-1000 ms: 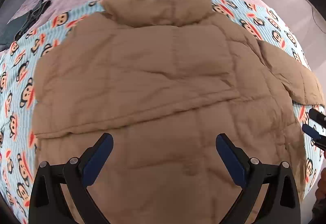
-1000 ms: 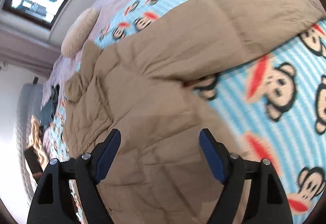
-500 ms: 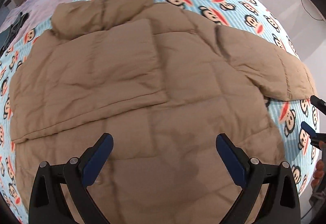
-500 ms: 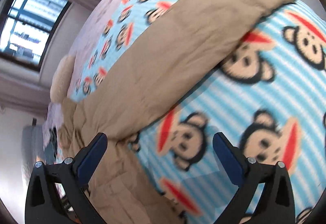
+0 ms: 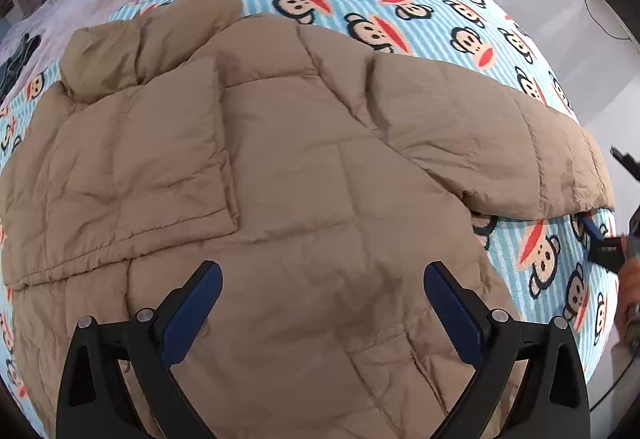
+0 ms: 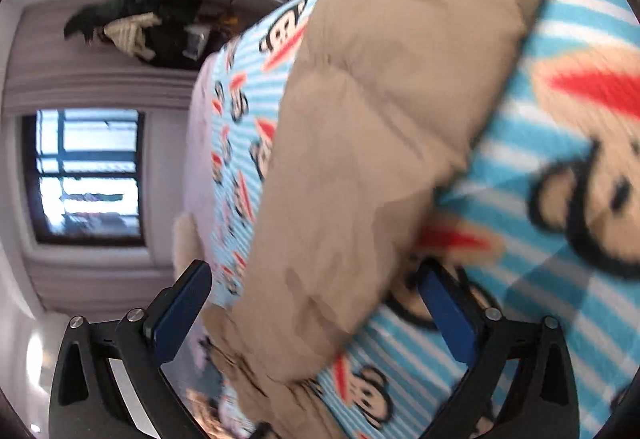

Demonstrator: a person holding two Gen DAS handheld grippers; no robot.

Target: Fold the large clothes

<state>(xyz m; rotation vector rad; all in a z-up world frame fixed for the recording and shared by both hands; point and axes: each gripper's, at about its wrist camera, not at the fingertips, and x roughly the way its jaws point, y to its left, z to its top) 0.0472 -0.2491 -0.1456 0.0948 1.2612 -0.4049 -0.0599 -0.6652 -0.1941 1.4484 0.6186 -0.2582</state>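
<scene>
Tan sleeve (image 6: 384, 111) between wide-spread right tongs (image 6: 316, 303)

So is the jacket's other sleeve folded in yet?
No, that sleeve lies stretched out across the monkey blanket, off the jacket body.

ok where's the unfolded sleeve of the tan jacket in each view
Left wrist view: the sleeve runs across the right half, its cuff at the right edge beside the right tongs.
Right wrist view: the sleeve fills the centre, between the open right tongs.
Shared landmark: the monkey-print blanket.
</scene>
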